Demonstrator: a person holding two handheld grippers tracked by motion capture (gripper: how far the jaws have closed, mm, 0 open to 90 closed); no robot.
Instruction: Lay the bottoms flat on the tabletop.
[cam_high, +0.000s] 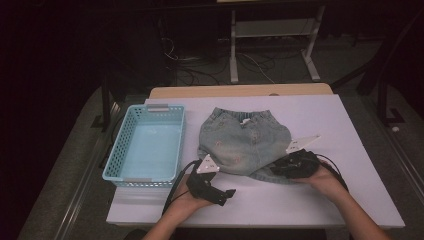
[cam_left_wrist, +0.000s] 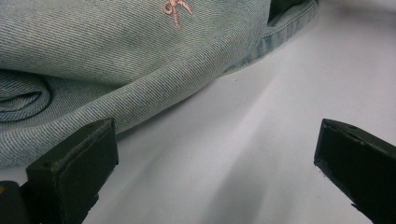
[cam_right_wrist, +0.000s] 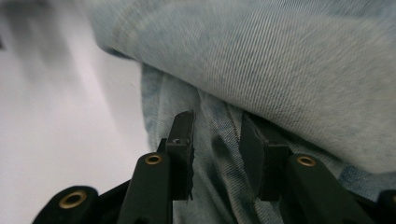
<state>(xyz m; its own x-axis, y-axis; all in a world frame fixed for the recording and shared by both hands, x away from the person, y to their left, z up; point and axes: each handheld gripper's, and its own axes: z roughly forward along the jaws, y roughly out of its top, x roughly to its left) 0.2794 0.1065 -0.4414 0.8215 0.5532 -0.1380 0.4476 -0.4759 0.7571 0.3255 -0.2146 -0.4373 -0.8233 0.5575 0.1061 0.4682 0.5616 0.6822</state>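
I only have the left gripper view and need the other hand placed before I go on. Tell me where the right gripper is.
Observer: In the high view the right gripper is at the near right corner of the denim garment, pointing in under its folded edge.
Operator: Say what its jaws have.
Observer: In the right gripper view they stand narrowly apart with a lower layer of denim between them. Whether they pinch it, I cannot tell.
Operator: Name what lies beside the garment.
Observer: A light blue basket sits to its left, with nothing in it.
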